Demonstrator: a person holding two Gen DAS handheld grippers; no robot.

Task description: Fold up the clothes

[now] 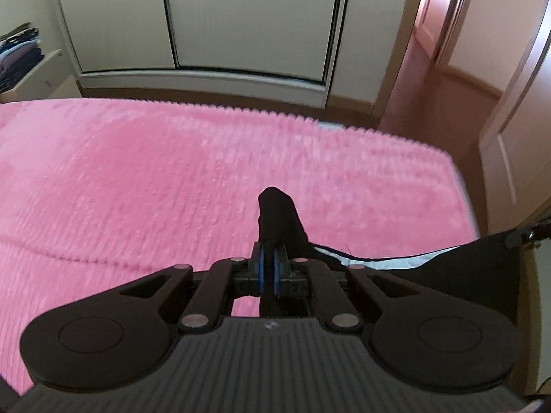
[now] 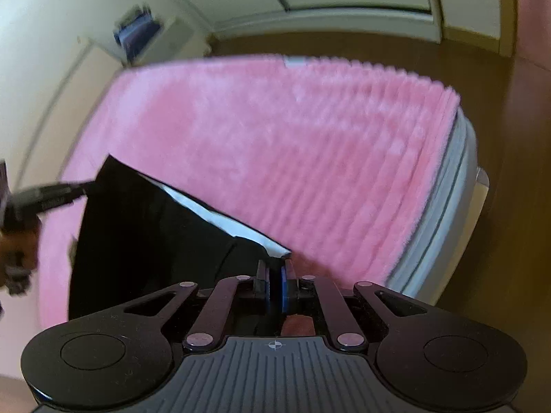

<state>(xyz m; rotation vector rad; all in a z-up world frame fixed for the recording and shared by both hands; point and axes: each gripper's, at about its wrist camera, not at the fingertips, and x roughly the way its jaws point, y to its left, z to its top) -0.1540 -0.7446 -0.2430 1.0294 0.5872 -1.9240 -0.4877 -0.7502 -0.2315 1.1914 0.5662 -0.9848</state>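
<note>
We've got the black garment (image 2: 144, 241) held up over the pink bedspread (image 1: 137, 179), left gripper (image 1: 269, 268) and right gripper (image 2: 276, 287) each with fingers pinching a corner of it, so the trick is probably keeping that top edge taut and level so it lays flat without bunching. Fluffy ribbed cover might grab the fabric a bit. The room's got a wardrobe (image 1: 241, 20) past the bed and stacked clothes (image 1: 17, 55) on a shelf.
</note>
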